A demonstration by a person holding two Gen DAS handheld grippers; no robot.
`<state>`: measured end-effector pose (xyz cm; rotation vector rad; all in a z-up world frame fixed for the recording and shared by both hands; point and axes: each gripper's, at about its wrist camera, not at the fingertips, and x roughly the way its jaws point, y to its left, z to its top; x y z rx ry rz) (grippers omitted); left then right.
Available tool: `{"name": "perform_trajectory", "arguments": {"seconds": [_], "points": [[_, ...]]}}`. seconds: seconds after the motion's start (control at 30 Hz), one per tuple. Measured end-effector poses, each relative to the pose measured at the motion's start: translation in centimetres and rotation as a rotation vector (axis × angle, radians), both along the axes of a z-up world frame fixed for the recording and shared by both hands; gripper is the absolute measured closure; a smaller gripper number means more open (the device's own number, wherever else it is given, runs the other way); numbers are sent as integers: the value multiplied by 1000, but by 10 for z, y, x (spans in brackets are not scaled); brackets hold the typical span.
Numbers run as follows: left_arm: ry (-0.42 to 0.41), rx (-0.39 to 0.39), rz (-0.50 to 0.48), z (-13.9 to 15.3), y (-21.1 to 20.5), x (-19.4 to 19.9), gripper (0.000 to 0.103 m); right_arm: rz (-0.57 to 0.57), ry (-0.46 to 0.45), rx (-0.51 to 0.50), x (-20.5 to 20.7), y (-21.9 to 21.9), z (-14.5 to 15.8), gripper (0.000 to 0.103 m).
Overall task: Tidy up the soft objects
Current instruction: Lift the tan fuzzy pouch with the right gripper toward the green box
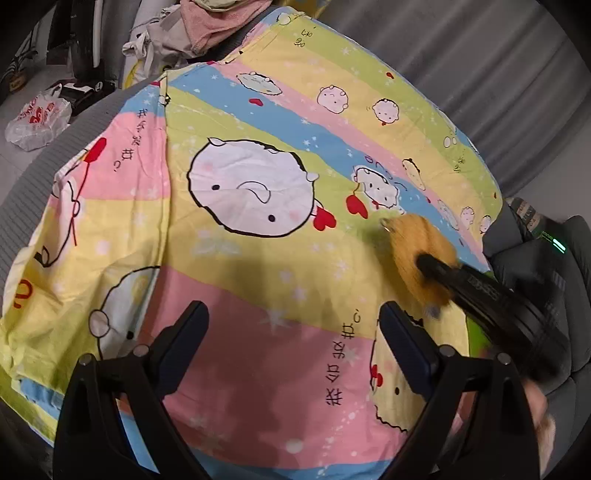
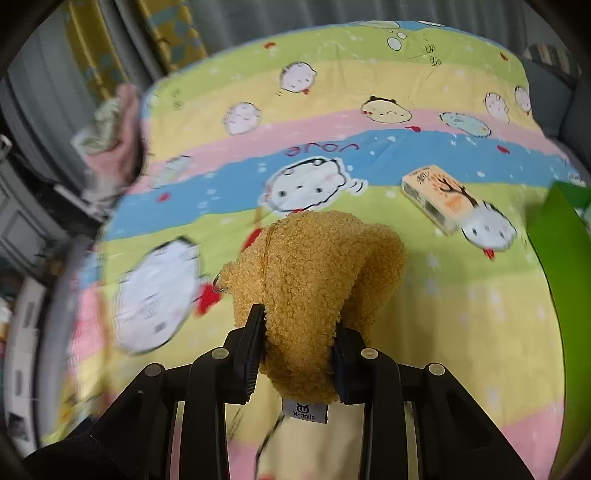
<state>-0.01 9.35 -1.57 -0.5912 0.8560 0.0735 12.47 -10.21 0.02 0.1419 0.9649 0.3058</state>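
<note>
The right gripper is squeezing a tan plush toy, its jaws closed tightly on the toy's lower end so that the curly fabric is bulging out above them. A white label reading "x-dolls" is hanging from the toy just below the jaws, and a small metal ring is sticking out at the toy's left side. The toy is being held above a cartoon-printed blanket striped in pink, yellow, green and blue.

The left gripper is hovering over the near pink band of the same blanket, its jaws spread wide with nothing between them. To its right, in the left wrist view, the right gripper is reaching in with the plush toy, blurred.

Farther out on the blanket, a small orange and white box is lying flat on the green band. A green object is showing at the right edge. Beyond the blanket's far left corner, a pile of pink cloth is sitting, and a white plastic bag with red print is lying on the floor.
</note>
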Motion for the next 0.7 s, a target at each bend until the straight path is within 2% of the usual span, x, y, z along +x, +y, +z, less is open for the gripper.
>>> {"name": "perform_trajectory", "arguments": {"seconds": [0.1, 0.17, 0.27, 0.37, 0.4, 0.43, 0.5, 0.53, 0.6, 0.7], "points": [[2, -16, -5, -1, -3, 1, 10, 50, 7, 57, -37, -15, 17, 70], [6, -29, -13, -2, -5, 2, 10, 68, 7, 42, -56, -19, 19, 70], [12, -39, -23, -4, -10, 4, 10, 102, 61, 40, -74, -27, 10, 67], [21, -29, -37, -7, -18, 5, 10, 91, 135, 37, -76, -32, -9, 62], [25, -24, -46, -8, -22, 5, 10, 85, 163, 29, -73, -34, -16, 55], [29, -21, -56, -10, -25, 6, 10, 88, 202, 48, -71, -38, -22, 52], [37, -21, -78, -13, -32, 7, 10, 80, 243, 100, -69, -48, -23, 40], [43, -25, -96, -15, -37, 8, 10, 70, 236, 114, -68, -54, -19, 38], [48, -42, -128, -19, -45, 11, 10, 44, 197, 134, -69, -66, -9, 26], [58, -93, -204, -24, -60, 14, 10, -25, 139, 194, -69, -89, 3, 19]]}}
